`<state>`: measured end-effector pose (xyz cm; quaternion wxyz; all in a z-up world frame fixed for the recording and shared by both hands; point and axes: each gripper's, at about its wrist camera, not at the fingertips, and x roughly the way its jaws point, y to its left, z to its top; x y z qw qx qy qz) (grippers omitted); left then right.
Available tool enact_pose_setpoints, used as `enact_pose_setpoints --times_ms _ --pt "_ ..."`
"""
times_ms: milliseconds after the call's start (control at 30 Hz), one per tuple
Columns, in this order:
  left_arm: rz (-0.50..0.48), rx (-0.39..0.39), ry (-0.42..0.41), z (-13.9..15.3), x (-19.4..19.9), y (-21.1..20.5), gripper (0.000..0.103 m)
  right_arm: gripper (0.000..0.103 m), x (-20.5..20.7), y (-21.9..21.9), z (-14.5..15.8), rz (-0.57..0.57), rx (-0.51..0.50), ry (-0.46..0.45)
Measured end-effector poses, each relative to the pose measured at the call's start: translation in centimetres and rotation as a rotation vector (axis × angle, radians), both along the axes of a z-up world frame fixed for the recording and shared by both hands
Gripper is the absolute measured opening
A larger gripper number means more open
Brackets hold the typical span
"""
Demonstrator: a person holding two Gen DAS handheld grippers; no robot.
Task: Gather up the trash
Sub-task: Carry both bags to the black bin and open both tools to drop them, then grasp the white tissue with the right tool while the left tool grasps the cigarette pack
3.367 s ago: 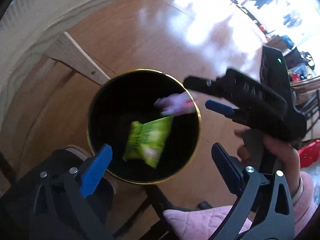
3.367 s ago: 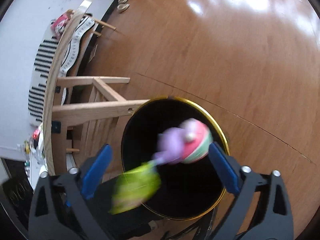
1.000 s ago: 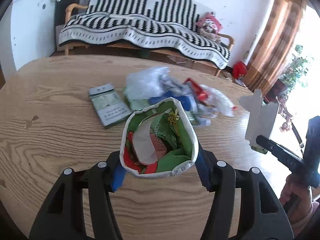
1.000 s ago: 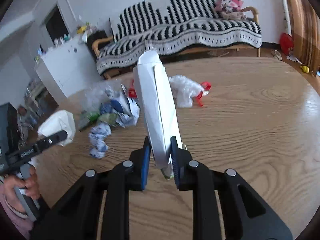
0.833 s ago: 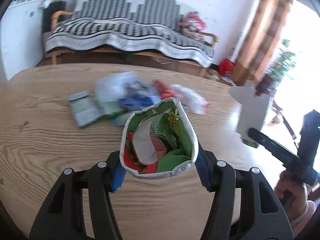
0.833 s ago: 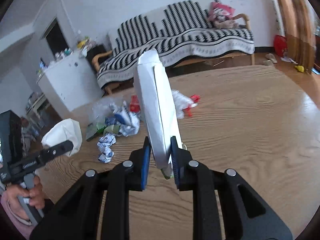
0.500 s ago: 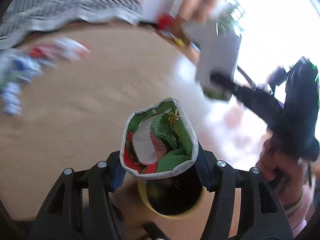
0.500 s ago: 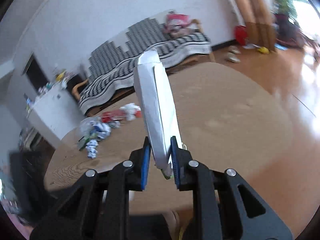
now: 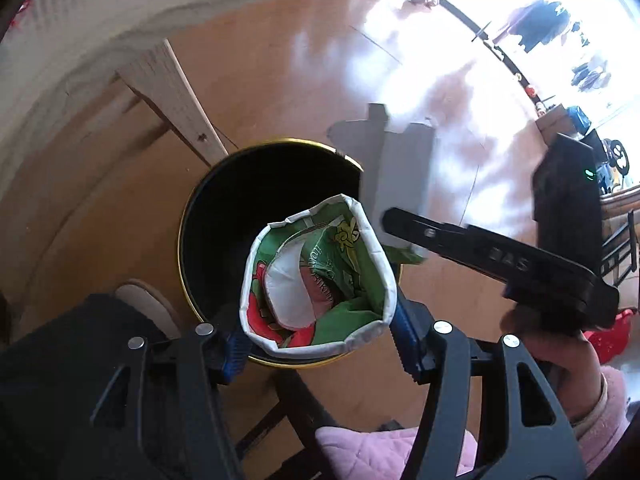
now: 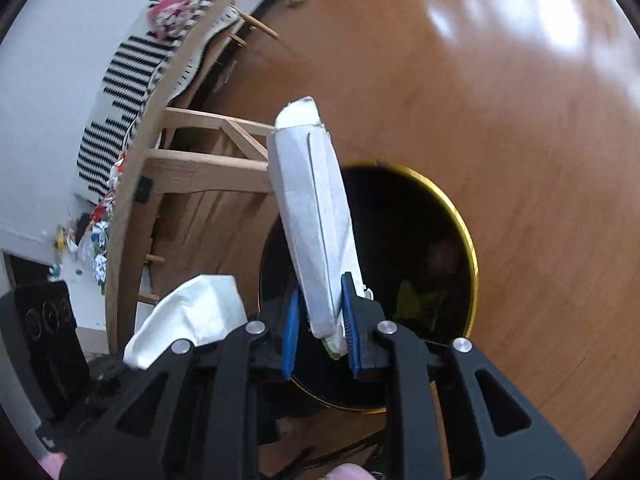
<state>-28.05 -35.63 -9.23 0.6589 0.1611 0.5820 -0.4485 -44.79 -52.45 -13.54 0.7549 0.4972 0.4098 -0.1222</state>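
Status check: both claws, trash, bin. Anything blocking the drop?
Left claw shut on green snack bag. Right claw shut on white carton. Both above black bin. Nothing blocking.

Wooden floor (image 9: 288, 80); black bin (image 9: 224, 216)

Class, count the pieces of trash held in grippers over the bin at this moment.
2: an open green snack bag in the left gripper, and a flattened white carton in the right gripper.
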Motion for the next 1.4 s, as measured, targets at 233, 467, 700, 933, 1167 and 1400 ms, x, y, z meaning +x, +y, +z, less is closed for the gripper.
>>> enact_pose_setpoints --times_ms 233,467,700,933,1167,1400 --pt "0.025 0.008 0.005 0.0 -0.2 -0.9 0.058 0.02 0.0 -0.3 -0.3 0.02 -0.007 0.015" --pt "0.008 0.005 0.0 0.8 0.6 0.2 0.058 0.02 1.8 0.9 0.0 0.012 0.004 0.02" --pt "0.03 -0.019 0.013 0.5 1.3 0.7 0.058 0.02 2.0 0.5 0.4 -0.005 0.006 0.024" --pt "0.101 -0.113 0.048 1.0 1.7 2.0 0.094 0.093 1.2 -0.8 0.1 -0.094 0.154 0.0" --pt "0.124 -0.254 0.038 4.4 1.9 3.4 0.094 0.096 0.0 -2.3 3.4 -0.184 -0.028 0.039" --pt "0.361 -0.388 -0.146 13.6 8.8 10.5 0.096 0.096 4.5 -0.1 8.0 -0.097 -0.368 0.12"
